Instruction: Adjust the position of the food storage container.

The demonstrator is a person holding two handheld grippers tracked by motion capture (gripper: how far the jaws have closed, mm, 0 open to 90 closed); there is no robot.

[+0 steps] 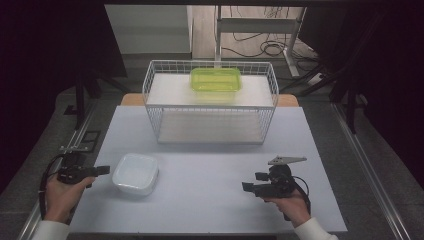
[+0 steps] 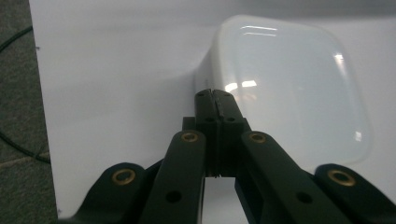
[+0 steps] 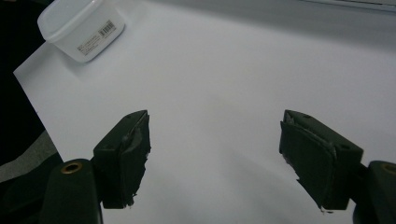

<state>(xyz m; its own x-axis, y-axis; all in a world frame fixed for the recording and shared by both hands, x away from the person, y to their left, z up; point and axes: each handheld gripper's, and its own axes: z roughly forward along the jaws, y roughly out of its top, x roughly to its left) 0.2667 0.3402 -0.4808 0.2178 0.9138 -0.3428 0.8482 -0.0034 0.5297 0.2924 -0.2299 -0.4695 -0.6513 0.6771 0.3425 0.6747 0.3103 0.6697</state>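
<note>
A white plastic container (image 1: 135,173) sits upside down on the white table top (image 1: 210,200) at the front left; it also appears in the left gripper view (image 2: 289,88) and in the right gripper view (image 3: 79,28), where a barcode label is on its side. My left gripper (image 1: 106,170) is shut, jaws pressed together with nothing between them, its tip (image 2: 214,93) close to the container's left side. My right gripper (image 1: 248,186) rests at the front right, open (image 3: 215,154), with bare table between its jaws.
A white wire basket (image 1: 210,100) stands on its side at the back middle of the table. A yellow-green lidded container (image 1: 216,80) lies on top of it. Dark floor and a metal rail (image 1: 55,165) border the table's left edge.
</note>
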